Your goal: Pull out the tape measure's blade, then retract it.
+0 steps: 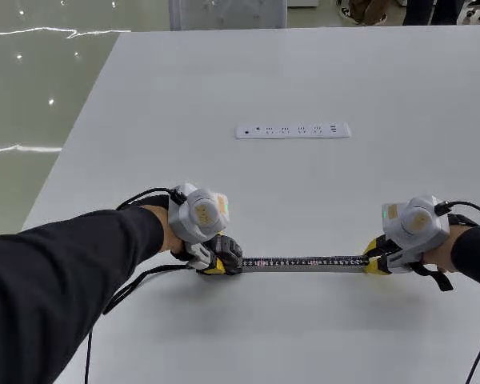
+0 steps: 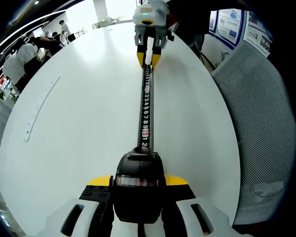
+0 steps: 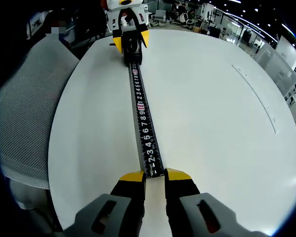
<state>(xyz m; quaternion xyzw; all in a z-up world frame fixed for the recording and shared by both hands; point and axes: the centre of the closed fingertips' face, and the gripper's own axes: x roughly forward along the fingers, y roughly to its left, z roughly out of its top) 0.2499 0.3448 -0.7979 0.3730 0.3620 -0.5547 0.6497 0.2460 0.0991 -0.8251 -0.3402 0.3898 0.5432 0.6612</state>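
A black tape measure case (image 2: pixel 139 183) sits between the yellow-tipped jaws of my left gripper (image 2: pixel 138 180), which is shut on it; the head view shows that case (image 1: pixel 224 254) at lower left of the white table (image 1: pixel 304 72). Its dark numbered blade (image 1: pixel 304 262) runs flat across the table to my right gripper (image 1: pixel 374 264). In the right gripper view the blade (image 3: pixel 144 128) ends between the jaws of my right gripper (image 3: pixel 154 175), shut on the blade's tip. The left gripper (image 3: pixel 130 39) holds the case at the far end.
A white power strip (image 1: pixel 293 130) lies on the table beyond the blade. A grey mesh chair (image 2: pixel 266 123) stands beside the table's near edge. Black cables (image 1: pixel 128 288) trail from the grippers. People stand far off across the room (image 2: pixel 24 54).
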